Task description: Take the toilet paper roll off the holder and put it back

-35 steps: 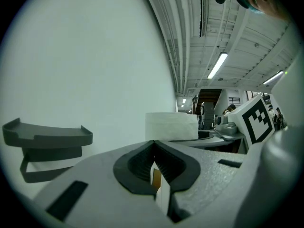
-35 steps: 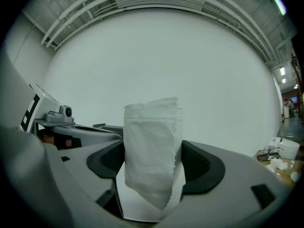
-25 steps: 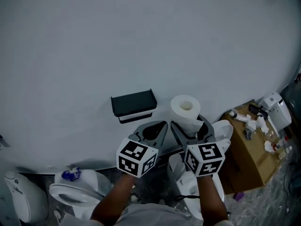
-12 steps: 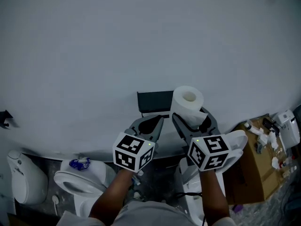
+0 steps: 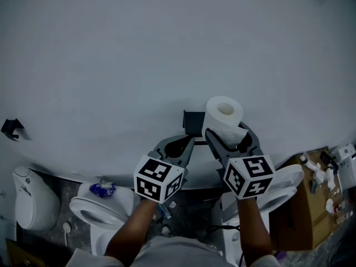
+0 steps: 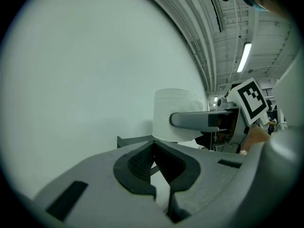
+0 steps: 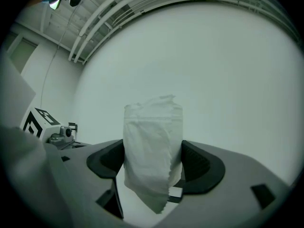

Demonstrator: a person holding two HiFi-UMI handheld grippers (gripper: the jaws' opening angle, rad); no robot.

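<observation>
A white toilet paper roll (image 5: pixel 223 117) stands upright between the jaws of my right gripper (image 5: pixel 229 135), which is shut on it in front of the pale wall. The right gripper view shows the roll (image 7: pixel 153 146) with a loose torn sheet hanging down. Right behind the roll a dark holder (image 5: pixel 193 123) sticks out from the wall, mostly hidden by it. My left gripper (image 5: pixel 177 144) is shut and holds nothing, a little left of and below the roll. From the left gripper view the roll (image 6: pixel 178 113) and the holder's edge (image 6: pixel 134 140) appear ahead.
Below stand white toilets (image 5: pixel 99 211) (image 5: pixel 281 185) and a urinal (image 5: pixel 34 199) at lower left. A cardboard box (image 5: pixel 303 221) with small items lies at lower right. A small dark bracket (image 5: pixel 11 128) is fixed to the wall at left.
The right gripper carried the roll leftward relative to the holder: the roll was to the holder's right a second ago and now covers most of it. The left gripper stays shut.
</observation>
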